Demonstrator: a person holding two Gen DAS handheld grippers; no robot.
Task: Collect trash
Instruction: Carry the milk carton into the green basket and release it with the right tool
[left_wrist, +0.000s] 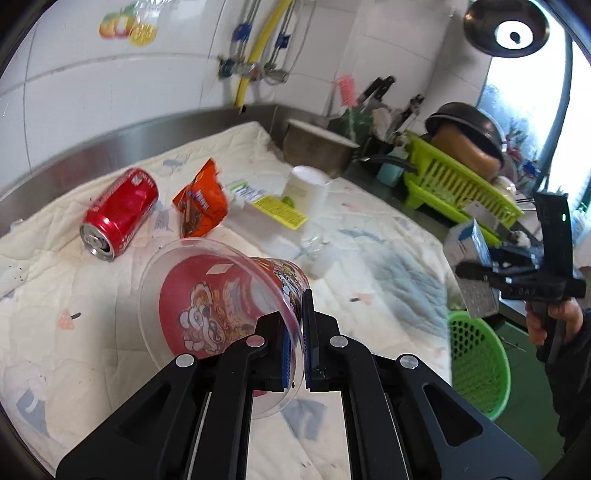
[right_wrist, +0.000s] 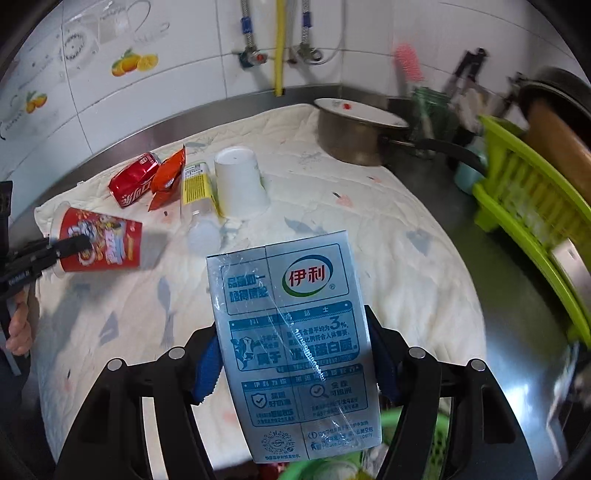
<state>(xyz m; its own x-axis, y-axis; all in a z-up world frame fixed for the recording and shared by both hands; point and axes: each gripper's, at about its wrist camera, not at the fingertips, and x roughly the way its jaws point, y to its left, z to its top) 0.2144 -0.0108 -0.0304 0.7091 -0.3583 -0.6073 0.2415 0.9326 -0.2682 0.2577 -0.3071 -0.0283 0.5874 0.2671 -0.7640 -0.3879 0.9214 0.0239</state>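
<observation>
My left gripper (left_wrist: 295, 328) is shut on the rim of a clear plastic cup with a red printed sleeve (left_wrist: 207, 314), lifted and tilted over the white quilted cloth (left_wrist: 369, 236). The right wrist view shows this cup (right_wrist: 103, 243) at the left, on the left gripper (right_wrist: 70, 245). My right gripper (right_wrist: 295, 369) is shut on a blue-grey milk carton (right_wrist: 291, 343), its blue pads pressing both sides. On the cloth lie a red soda can (left_wrist: 120, 212), an orange snack wrapper (left_wrist: 201, 206), a yellow-labelled plastic bottle (left_wrist: 273, 210) and an upturned white paper cup (left_wrist: 306, 188).
A green mesh basket (left_wrist: 476, 362) stands at the right, beyond the cloth's edge, and shows under the carton (right_wrist: 439, 435). A lidded metal pot (right_wrist: 354, 133) and a lime dish rack (right_wrist: 528, 192) fill the back right. A hand (left_wrist: 546, 321) holds the right gripper.
</observation>
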